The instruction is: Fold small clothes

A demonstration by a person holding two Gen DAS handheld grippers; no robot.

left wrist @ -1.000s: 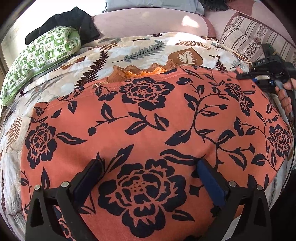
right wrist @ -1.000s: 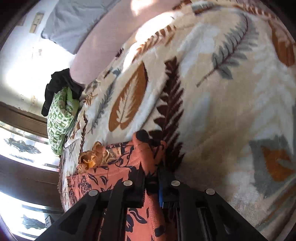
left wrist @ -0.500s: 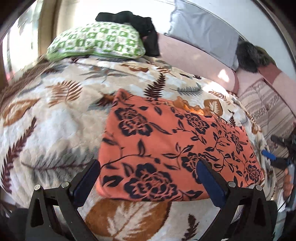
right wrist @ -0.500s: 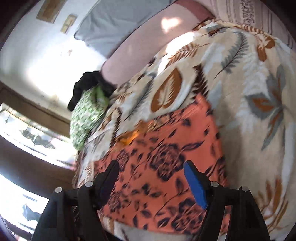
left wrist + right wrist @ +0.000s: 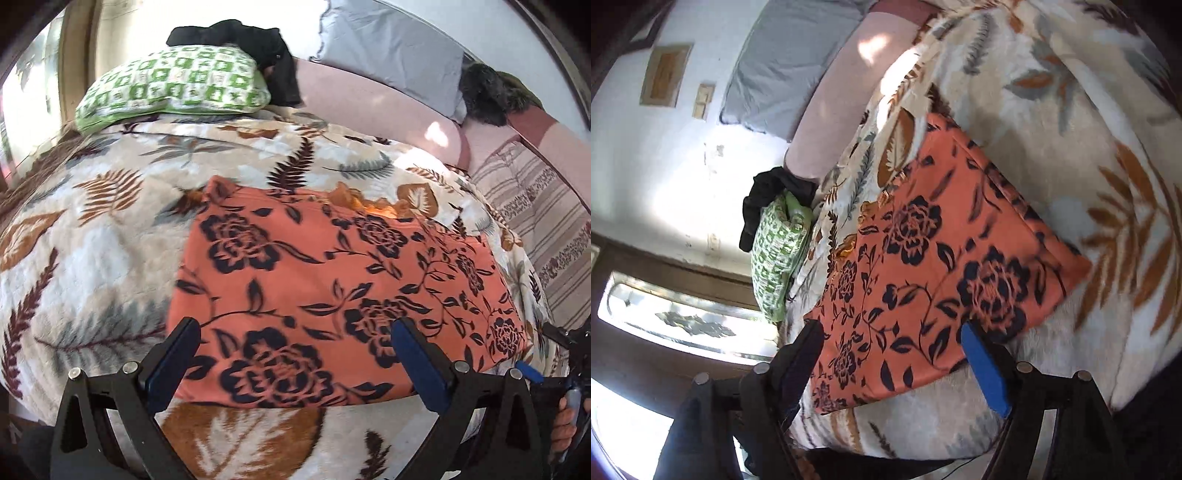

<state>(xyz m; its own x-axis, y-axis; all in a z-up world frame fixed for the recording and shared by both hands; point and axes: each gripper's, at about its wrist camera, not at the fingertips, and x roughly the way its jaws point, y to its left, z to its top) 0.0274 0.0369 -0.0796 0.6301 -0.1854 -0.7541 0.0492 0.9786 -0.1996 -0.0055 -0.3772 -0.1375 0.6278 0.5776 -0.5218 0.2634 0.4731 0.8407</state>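
One orange floral garment (image 5: 332, 295), two pillows (image 5: 173, 85).

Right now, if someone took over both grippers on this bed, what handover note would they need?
Left gripper: open, nothing between its fingers, above the near edge of the orange floral garment.
Right gripper: jaws opening, nothing held, above the garment's near corner.
Garment: lies flat as a folded rectangle on the leaf-print blanket; an orange frilly bit sticks out at the far edge.
Done: a fold is laid and the cloth is free of both grippers.
Left: probably another fold; tuck the frill.
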